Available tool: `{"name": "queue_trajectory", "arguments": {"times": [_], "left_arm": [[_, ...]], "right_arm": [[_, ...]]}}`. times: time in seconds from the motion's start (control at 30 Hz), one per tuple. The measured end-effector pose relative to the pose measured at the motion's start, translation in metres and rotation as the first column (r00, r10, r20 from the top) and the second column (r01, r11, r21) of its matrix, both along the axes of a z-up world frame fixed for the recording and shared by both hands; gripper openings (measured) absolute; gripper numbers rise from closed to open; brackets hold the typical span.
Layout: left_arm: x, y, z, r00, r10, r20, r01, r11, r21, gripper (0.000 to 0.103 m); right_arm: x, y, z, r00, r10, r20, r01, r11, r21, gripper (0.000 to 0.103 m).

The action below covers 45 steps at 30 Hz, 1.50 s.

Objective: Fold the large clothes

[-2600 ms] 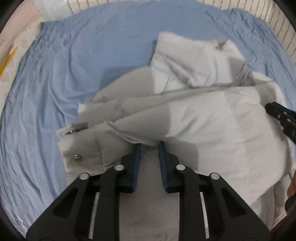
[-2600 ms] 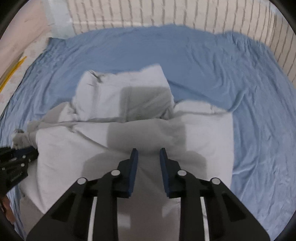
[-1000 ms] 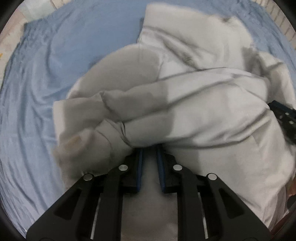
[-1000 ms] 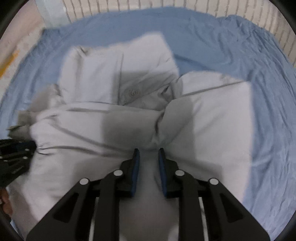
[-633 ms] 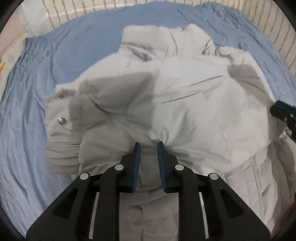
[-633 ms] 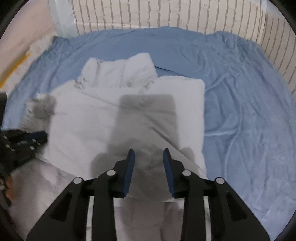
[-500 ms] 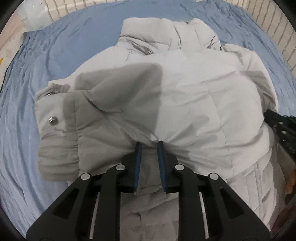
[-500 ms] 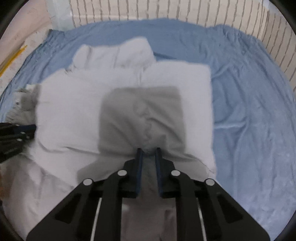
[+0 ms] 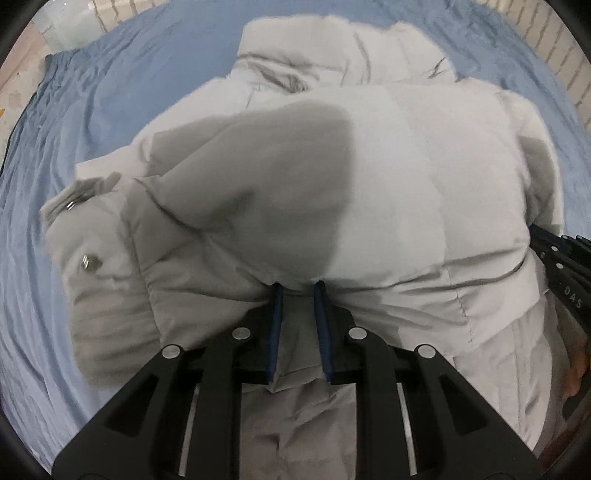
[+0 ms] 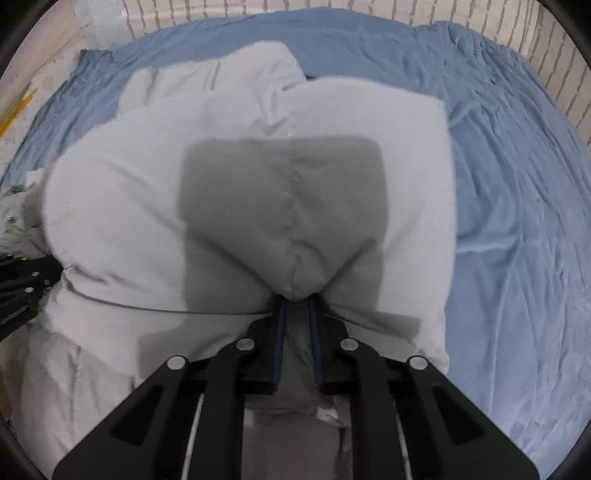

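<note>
A large pale grey padded jacket (image 9: 388,192) lies bunched on a blue bed sheet (image 9: 122,81). My left gripper (image 9: 298,291) is shut on a fold of the jacket's near edge. A cuff with a metal snap (image 9: 88,263) hangs at the left. In the right wrist view the same jacket (image 10: 118,206) fills the middle, and my right gripper (image 10: 296,301) is shut on a pinched seam of it. Each gripper shows at the edge of the other's view: the right one (image 9: 561,266), the left one (image 10: 22,291).
The blue sheet (image 10: 517,221) spreads around the jacket, wrinkled at the right. A pale striped wall or cover (image 10: 332,11) runs along the far edge. A pale floor with a yellow stick (image 10: 14,110) lies beyond the left edge.
Both grippers have pushed the jacket's near fold forward over its body. The right gripper opened briefly, then shut on the seam. The jacket now looms closer in both views.
</note>
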<state>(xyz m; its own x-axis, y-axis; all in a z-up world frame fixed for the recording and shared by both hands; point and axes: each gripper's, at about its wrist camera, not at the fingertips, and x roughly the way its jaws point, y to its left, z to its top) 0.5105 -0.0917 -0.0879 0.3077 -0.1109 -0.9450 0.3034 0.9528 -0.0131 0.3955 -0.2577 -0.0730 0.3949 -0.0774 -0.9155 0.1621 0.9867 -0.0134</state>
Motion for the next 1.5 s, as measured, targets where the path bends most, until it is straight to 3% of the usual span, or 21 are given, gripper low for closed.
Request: {"name": "queue_trajectory", "arguments": {"times": [0.1, 0.13, 0.17, 0.2, 0.23, 0.33, 0.4, 0.47, 0.53, 0.6, 0.67, 0.73, 0.97, 1.07, 1.17, 1.3, 1.43, 1.5], "left_arm": [[-0.024, 0.018, 0.02, 0.999, 0.018, 0.049, -0.013, 0.995, -0.094, 0.027], [-0.041, 0.03, 0.031, 0.997, 0.016, 0.081, -0.005, 0.991, -0.134, 0.04], [-0.053, 0.038, 0.037, 0.994, 0.019, 0.103, -0.004, 0.989, -0.147, 0.048], [-0.064, 0.043, 0.041, 0.992, 0.027, 0.127, -0.009, 0.99, -0.14, 0.065], [-0.082, 0.052, 0.044, 0.985, 0.035, 0.167, -0.018, 0.994, -0.104, 0.072], [-0.125, 0.076, 0.047, 0.976, 0.041, 0.212, -0.033, 0.999, -0.04, 0.072], [-0.15, 0.096, 0.05, 0.978, 0.063, 0.198, -0.05, 0.996, -0.071, 0.071], [-0.193, 0.121, 0.055, 0.977, 0.096, 0.191, -0.077, 0.991, -0.106, 0.063], [-0.229, 0.14, 0.054, 0.98, 0.109, 0.167, -0.093, 0.99, -0.103, 0.038], [-0.264, 0.159, 0.045, 0.982, 0.138, 0.127, -0.124, 0.986, -0.114, 0.025], [-0.288, 0.169, 0.035, 0.985, 0.154, 0.078, -0.143, 0.981, -0.132, 0.019], [-0.303, 0.174, 0.017, 0.987, 0.153, 0.049, -0.148, 0.985, -0.085, 0.014], [-0.3, 0.172, -0.02, 0.99, 0.141, -0.003, -0.141, 0.99, -0.006, 0.01], [-0.299, 0.17, -0.021, 0.991, 0.133, -0.012, -0.133, 0.991, 0.017, 0.007], [-0.306, 0.172, -0.008, 0.991, 0.136, 0.006, -0.136, 0.991, -0.01, 0.004], [-0.349, 0.189, 0.021, 0.987, 0.132, 0.088, -0.122, 0.986, -0.117, 0.007], [-0.392, 0.2, 0.033, 0.98, 0.125, 0.153, -0.099, 0.981, -0.17, 0.008], [-0.406, 0.196, 0.033, 0.98, 0.105, 0.168, -0.078, 0.984, -0.158, 0.008]], "right_arm": [[-0.046, -0.004, 0.034, 0.993, 0.009, 0.118, -0.011, 1.0, 0.016, 0.021], [-0.066, -0.006, 0.045, 0.988, 0.004, 0.154, -0.004, 1.0, 0.0, 0.026], [-0.08, -0.007, 0.05, 0.985, 0.001, 0.171, 0.002, 1.0, -0.019, 0.037], [-0.1, -0.009, 0.055, 0.982, 0.003, 0.189, 0.006, 0.999, -0.05, 0.041], [-0.114, -0.012, 0.057, 0.981, 0.008, 0.193, 0.007, 0.997, -0.074, 0.041], [-0.157, -0.017, 0.057, 0.98, 0.031, 0.196, 0.002, 0.986, -0.164, 0.041], [-0.192, -0.018, 0.059, 0.98, 0.035, 0.198, 0.002, 0.983, -0.186, 0.041], [-0.227, -0.019, 0.061, 0.983, 0.033, 0.183, 0.0, 0.983, -0.182, 0.04], [-0.249, -0.025, 0.058, 0.988, 0.019, 0.151, 0.013, 0.979, -0.204, 0.033], [-0.271, -0.032, 0.051, 0.993, -0.023, 0.116, 0.042, 0.985, -0.167, 0.017], [-0.286, -0.039, 0.036, 0.995, -0.052, 0.079, 0.063, 0.988, -0.141, 0.015], [-0.288, -0.045, 0.022, 0.996, -0.072, 0.057, 0.078, 0.99, -0.116, 0.011], [-0.273, -0.048, -0.011, 0.994, -0.106, 0.004, 0.106, 0.99, -0.09, 0.008], [-0.272, -0.056, -0.008, 0.989, -0.144, -0.008, 0.144, 0.989, -0.042, 0.007], [-0.287, -0.049, 0.012, 0.993, -0.111, 0.045, 0.114, 0.991, -0.063, 0.011], [-0.332, -0.033, 0.038, 0.982, -0.073, 0.173, 0.082, 0.995, -0.049, 0.012], [-0.369, -0.019, 0.046, 0.967, -0.046, 0.249, 0.067, 0.995, -0.075, 0.012], [-0.382, -0.016, 0.044, 0.964, -0.047, 0.263, 0.072, 0.994, -0.085, 0.012]]}}
